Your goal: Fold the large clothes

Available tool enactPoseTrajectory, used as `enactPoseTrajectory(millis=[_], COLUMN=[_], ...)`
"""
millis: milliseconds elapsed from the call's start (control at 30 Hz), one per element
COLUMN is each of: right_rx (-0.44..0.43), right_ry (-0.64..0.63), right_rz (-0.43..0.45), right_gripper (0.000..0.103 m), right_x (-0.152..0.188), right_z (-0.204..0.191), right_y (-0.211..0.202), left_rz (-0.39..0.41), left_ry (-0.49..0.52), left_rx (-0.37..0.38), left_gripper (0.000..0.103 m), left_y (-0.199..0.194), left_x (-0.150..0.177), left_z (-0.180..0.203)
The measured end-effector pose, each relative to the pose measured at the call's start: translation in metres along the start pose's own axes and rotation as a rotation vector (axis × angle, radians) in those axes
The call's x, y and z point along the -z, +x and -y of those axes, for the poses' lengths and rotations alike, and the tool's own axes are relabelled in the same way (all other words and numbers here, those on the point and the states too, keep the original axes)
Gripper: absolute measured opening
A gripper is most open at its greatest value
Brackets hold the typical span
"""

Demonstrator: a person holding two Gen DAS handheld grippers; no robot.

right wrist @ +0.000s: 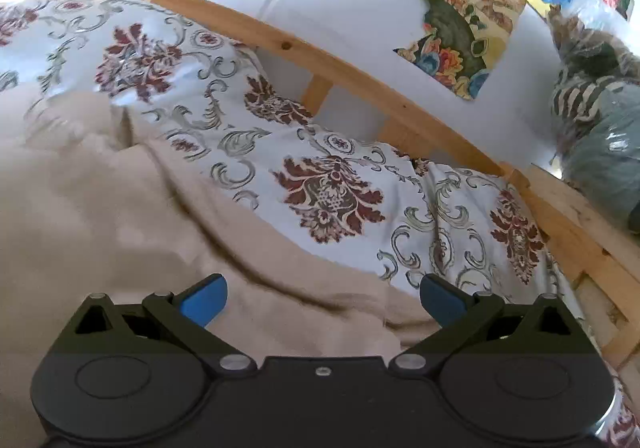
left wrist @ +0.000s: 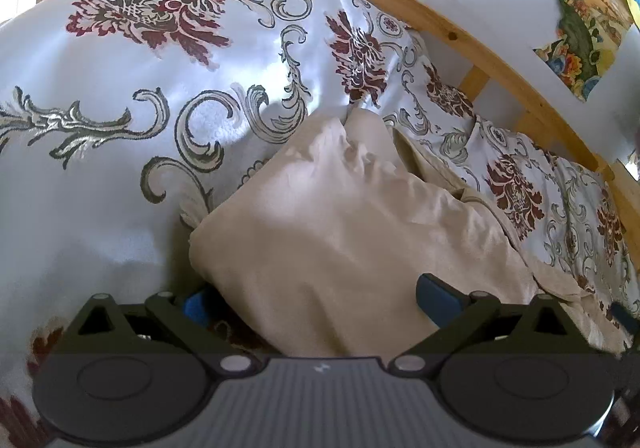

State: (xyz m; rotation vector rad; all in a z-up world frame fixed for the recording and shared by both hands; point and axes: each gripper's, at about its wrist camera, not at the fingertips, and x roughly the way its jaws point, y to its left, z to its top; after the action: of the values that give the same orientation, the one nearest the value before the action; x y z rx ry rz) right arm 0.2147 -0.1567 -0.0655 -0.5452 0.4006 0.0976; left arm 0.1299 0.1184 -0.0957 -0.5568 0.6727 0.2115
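A large beige garment [left wrist: 340, 232] lies bunched on a bed with a white bedspread [left wrist: 120, 152] patterned in dark red flowers and grey scrolls. My left gripper [left wrist: 316, 302] is open, its blue pads [left wrist: 438, 298] wide apart, with a fold of the beige cloth lying between them and over the left pad. In the right wrist view the same garment [right wrist: 120, 216] spreads flat across the left and bottom. My right gripper [right wrist: 324, 300] is open just above the cloth's right part, holding nothing.
A wooden bed rail [right wrist: 320, 60] runs along the far side against a white wall with colourful pictures [right wrist: 460, 36]. Bagged bundles [right wrist: 596, 116] stand at the right end of the bed. The bedspread [right wrist: 340, 176] lies bare to the garment's right.
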Motion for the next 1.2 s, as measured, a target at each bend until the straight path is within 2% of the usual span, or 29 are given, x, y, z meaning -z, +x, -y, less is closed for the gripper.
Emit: enactPoseTrajectory(millis=[200,267,300,333,367,400,433,467,533,600,667,733,800,833,933,1000,1067,1133,1200], right_rx=[-0.009,0.013,0.021,0.024,0.023,0.02,0.02,0.02,0.02,0.018,0.007,-0.011,-0.042,-0.067,-0.21,-0.214,-0.182,-0.121,-0.097], right_ry=[0.038,0.039,0.031,0.028,0.031,0.035,0.037,0.037,0.036,0.039,0.052,0.076,0.115,0.149,0.331,0.431,0.515,0.626,0.727], right_rz=[0.007,0.027,0.032,0.033,0.032,0.032,0.031,0.031,0.032,0.031,0.024,0.015,0.006,0.009,0.057,0.051,0.02,0.009,-0.015], right_gripper=[0.102,0.102,0.102,0.102,0.102,0.102,0.102,0.102,0.102,0.102,0.102,0.102,0.102,0.102,0.098,0.098,0.095,0.093,0.09], right_x=[0.023,0.028,0.028,0.028,0.028,0.028,0.028,0.029,0.029,0.029,0.029,0.028,0.028,0.028,0.024,0.015,0.009,0.016,0.028], right_z=[-0.012,-0.017,-0.019,-0.02,-0.02,-0.019,-0.019,-0.019,-0.018,-0.018,-0.016,-0.012,-0.004,0.002,0.042,0.072,0.107,0.145,0.18], right_y=[0.009,0.009,0.009,0.01,0.01,0.011,0.011,0.011,0.011,0.011,0.012,0.014,0.016,0.016,0.008,0.001,-0.009,-0.029,-0.05], left_rz=[-0.007,-0.005,-0.002,0.002,0.009,0.017,0.025,0.039,0.064,0.125,0.19,0.219,0.238,0.248,0.247,0.222,0.186,0.151,0.134], left_ry=[-0.028,-0.006,0.005,0.011,0.013,0.015,0.024,0.042,0.09,0.18,0.298,0.429,0.588,0.66,0.842,0.897,0.912,0.94,0.992], left_rx=[0.055,0.046,0.046,0.051,0.056,0.055,0.034,0.011,0.014,0.062,0.159,0.247,0.302,0.33,0.418,0.463,0.503,0.526,0.535], left_gripper=[0.098,0.086,0.083,0.074,0.055,0.043,0.025,0.012,0.005,0.003,0.001,0.001,0.001,0.001,0.001,0.001,0.001,0.001,0.001], left_y=[-0.002,-0.002,-0.002,-0.003,-0.004,-0.006,-0.007,-0.009,-0.017,-0.033,-0.052,-0.066,-0.074,-0.078,-0.083,-0.081,-0.076,-0.07,-0.066], left_x=[0.002,0.003,0.004,0.004,0.004,0.004,0.003,0.003,0.0,-0.004,-0.011,-0.016,-0.014,-0.012,0.0,0.008,0.016,0.027,0.042], left_z=[0.003,0.006,0.007,0.008,0.009,0.011,0.014,0.016,0.025,0.042,0.068,0.097,0.13,0.144,0.182,0.2,0.215,0.228,0.24])
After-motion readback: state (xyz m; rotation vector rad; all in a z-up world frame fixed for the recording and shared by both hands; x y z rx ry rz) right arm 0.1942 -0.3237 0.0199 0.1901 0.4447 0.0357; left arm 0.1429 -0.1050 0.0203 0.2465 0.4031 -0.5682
